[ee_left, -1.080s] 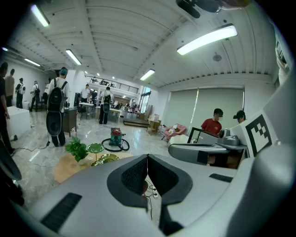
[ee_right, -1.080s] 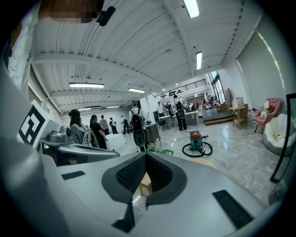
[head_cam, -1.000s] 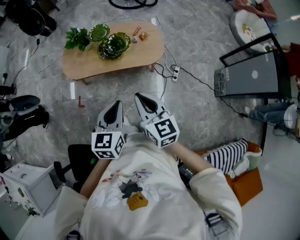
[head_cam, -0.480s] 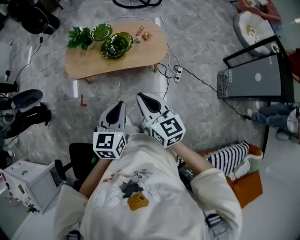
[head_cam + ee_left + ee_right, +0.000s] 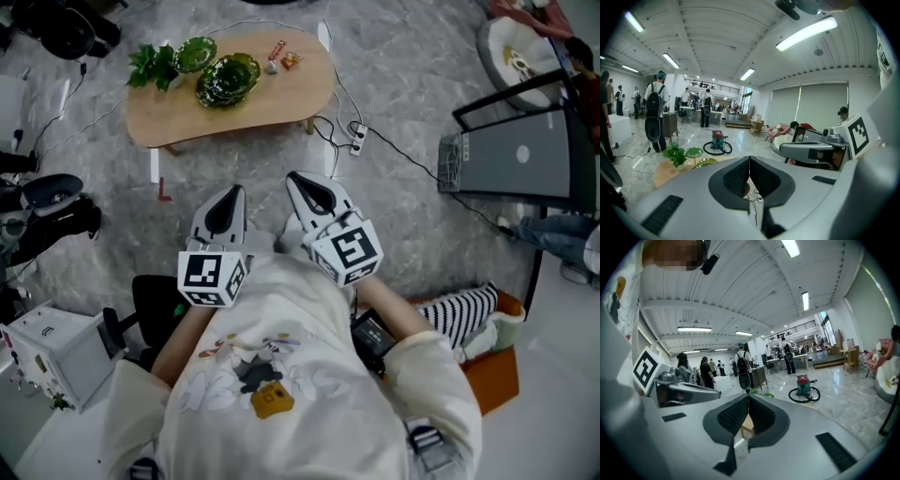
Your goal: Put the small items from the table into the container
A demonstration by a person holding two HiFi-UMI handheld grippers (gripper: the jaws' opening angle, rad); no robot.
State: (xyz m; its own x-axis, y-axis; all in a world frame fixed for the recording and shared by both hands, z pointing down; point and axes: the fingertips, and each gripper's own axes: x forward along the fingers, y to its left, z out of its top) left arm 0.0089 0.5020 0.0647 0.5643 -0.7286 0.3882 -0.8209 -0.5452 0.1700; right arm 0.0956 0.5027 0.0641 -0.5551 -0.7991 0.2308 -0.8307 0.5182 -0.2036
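Holding left gripper (image 5: pixel 228 199) and right gripper (image 5: pixel 305 183) side by side, well short of the low wooden table (image 5: pixel 262 103), both pairs of jaws pressed together on nothing. Lying at the table's far right edge: small items (image 5: pixel 288 61), just beside the stacked green dishes (image 5: pixel 227 80). Farther left on the table, another green dish (image 5: pixel 195 53) and a plant (image 5: pixel 150 66).

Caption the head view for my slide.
Left gripper and right gripper, both shut, face a wooden table with green dishes and small items.
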